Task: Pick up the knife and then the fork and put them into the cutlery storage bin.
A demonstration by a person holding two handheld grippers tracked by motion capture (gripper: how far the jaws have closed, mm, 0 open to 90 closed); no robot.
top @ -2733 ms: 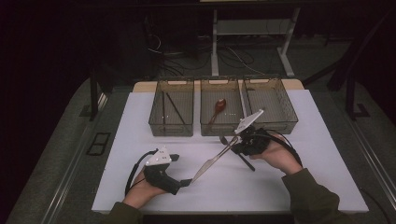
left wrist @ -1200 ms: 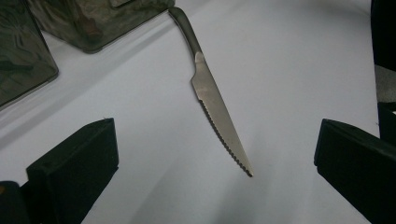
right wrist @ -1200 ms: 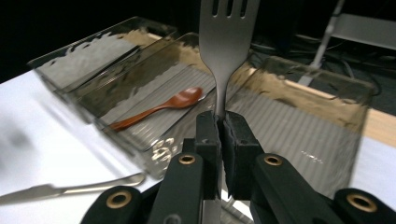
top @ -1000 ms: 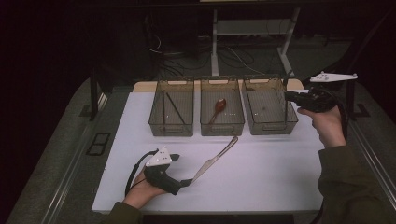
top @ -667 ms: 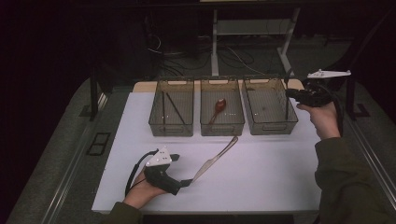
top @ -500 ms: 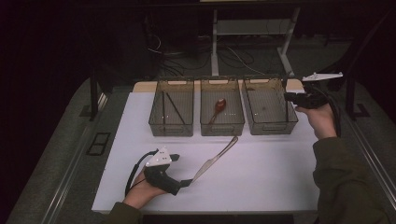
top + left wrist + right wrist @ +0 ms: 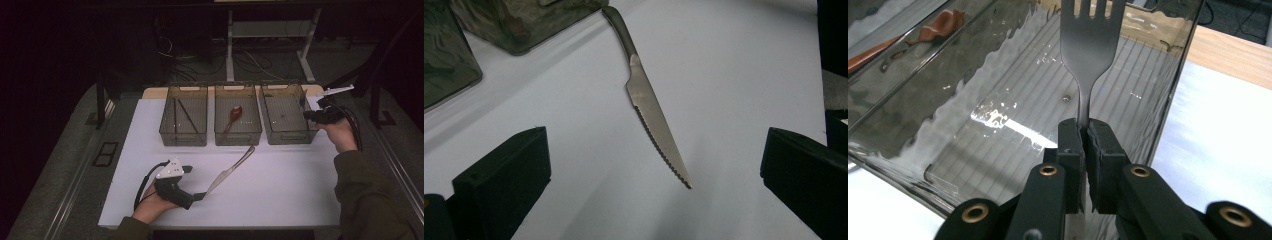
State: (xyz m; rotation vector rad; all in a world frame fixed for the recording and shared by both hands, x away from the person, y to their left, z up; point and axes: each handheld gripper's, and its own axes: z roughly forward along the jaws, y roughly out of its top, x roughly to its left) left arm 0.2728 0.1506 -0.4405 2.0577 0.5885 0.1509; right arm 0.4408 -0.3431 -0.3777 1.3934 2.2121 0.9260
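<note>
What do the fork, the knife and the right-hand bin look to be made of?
Fork: apparently metal, brushed grey with a dull sheen, clamped by the right gripper.
Knife: a metal-looking blade, satin grey with a serrated edge; its handle is darker, perhaps metal too.
Right-hand bin: looks like clear smoky plastic, since you see through the walls, which throw wavy glossy reflections; the floor is ribbed.

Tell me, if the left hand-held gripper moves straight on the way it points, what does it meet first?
Probably the knife: its serrated blade tip lies between the open jaws of the left hand-held gripper, just ahead on the white table.
</note>
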